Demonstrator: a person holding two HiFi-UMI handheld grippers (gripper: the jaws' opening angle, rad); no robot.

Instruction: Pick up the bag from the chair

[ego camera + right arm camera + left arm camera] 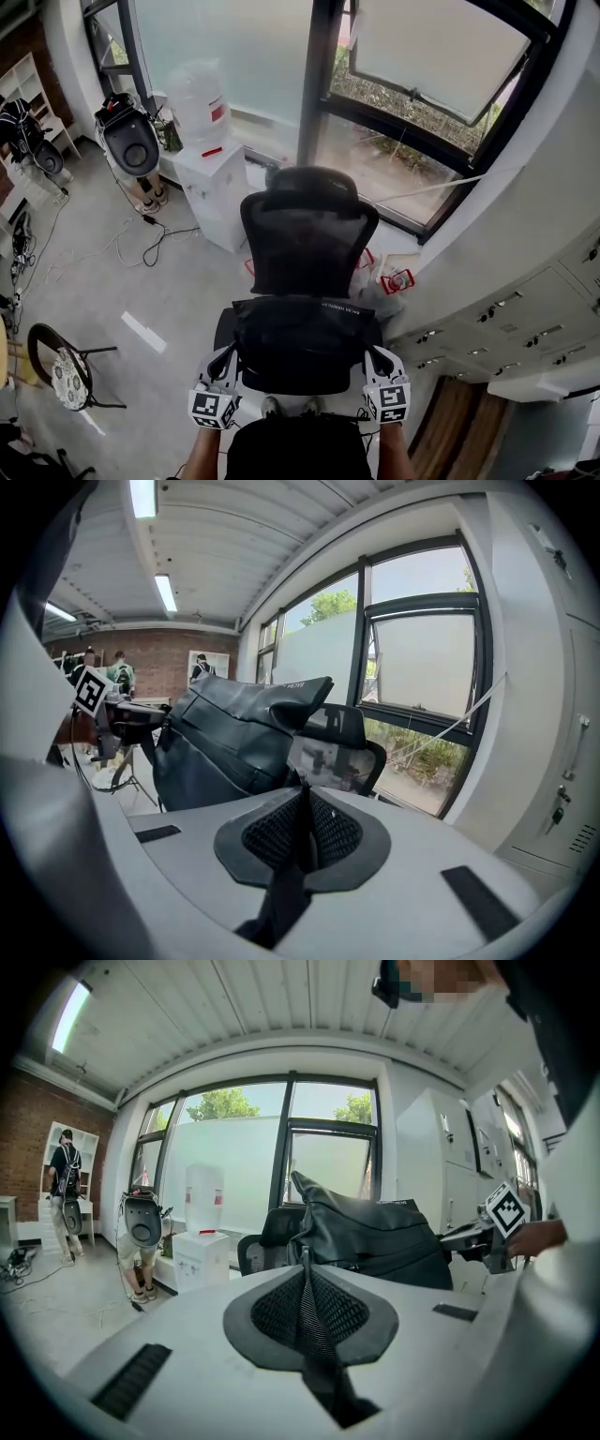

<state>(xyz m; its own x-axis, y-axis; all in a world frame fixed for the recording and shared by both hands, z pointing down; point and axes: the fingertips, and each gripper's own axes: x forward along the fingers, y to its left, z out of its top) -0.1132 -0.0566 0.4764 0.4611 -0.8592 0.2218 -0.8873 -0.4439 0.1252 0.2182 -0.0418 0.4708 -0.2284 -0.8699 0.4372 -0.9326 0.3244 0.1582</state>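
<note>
Bag [300, 342], black, low in the middle of the head view, held between both grippers. Just behind it, higher in the frame, the black mesh chair [309, 234]; cannot tell if the bag touches the seat.

Left gripper [225, 367] at the left side of the bag, with its marker cube near the bottom edge. In the left gripper view, jaws of the left gripper [304, 1265] pressed together on a black woven strap [314, 1335], which runs down through the middle of the frame. Beyond the jaws, right of centre, the bag [375, 1237], with the chair [272, 1237] at its left.

Right gripper [375, 366] at the right side of the bag. In the right gripper view, jaws of the right gripper [303, 794] also closed, pinching a black strap [281, 892] that hangs toward the lower edge. Bag [225, 738] left of centre, chair [342, 728] just right of it.

Farther, in the upper left of the head view, a white water dispenser [202, 141]. Behind the chair, across the top, a large window [422, 66]. At the lower left, a small stool [61, 370]. At the right edge, grey lockers [525, 319].
</note>
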